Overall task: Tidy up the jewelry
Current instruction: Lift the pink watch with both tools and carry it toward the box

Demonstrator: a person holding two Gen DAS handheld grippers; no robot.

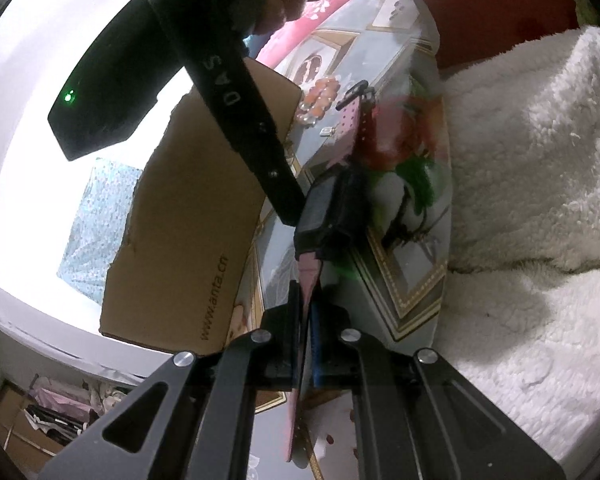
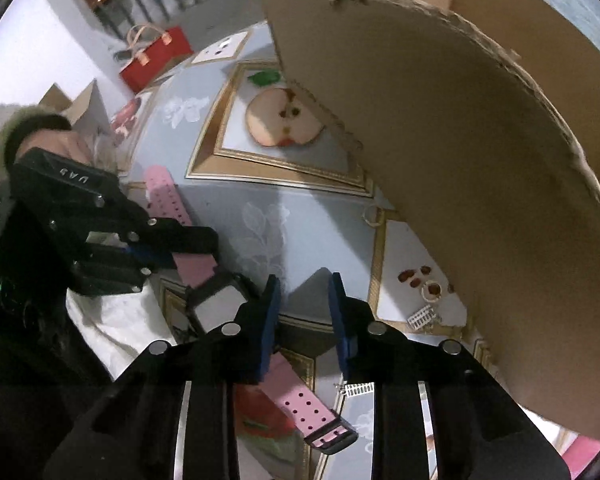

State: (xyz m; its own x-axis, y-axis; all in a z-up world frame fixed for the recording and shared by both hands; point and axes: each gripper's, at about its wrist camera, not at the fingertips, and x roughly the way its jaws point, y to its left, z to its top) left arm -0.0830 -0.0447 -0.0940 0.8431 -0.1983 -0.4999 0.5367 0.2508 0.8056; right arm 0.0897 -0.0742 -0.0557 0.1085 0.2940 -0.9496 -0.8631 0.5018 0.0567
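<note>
Only left view (blurred), bead bracelet point(image 1: 320, 94)

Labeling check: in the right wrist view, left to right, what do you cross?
left gripper shut on the pink watch → right gripper, jaws apart → small ring → cardboard box.

Materials and finishes on the table

The watch strap point(image 2: 300, 404) is seen as matt pink rubber or soft plastic with punched holes; its case point(image 1: 328, 216) is dark and glossy. The table cover point(image 2: 300, 208) is smooth and shiny. The box point(image 2: 440, 160) is made of rough brown cardboard with torn edges. The blanket point(image 1: 532, 200) at the right is fluffy white cloth. The gripper pads point(image 2: 270, 328) are matt blue.
</note>
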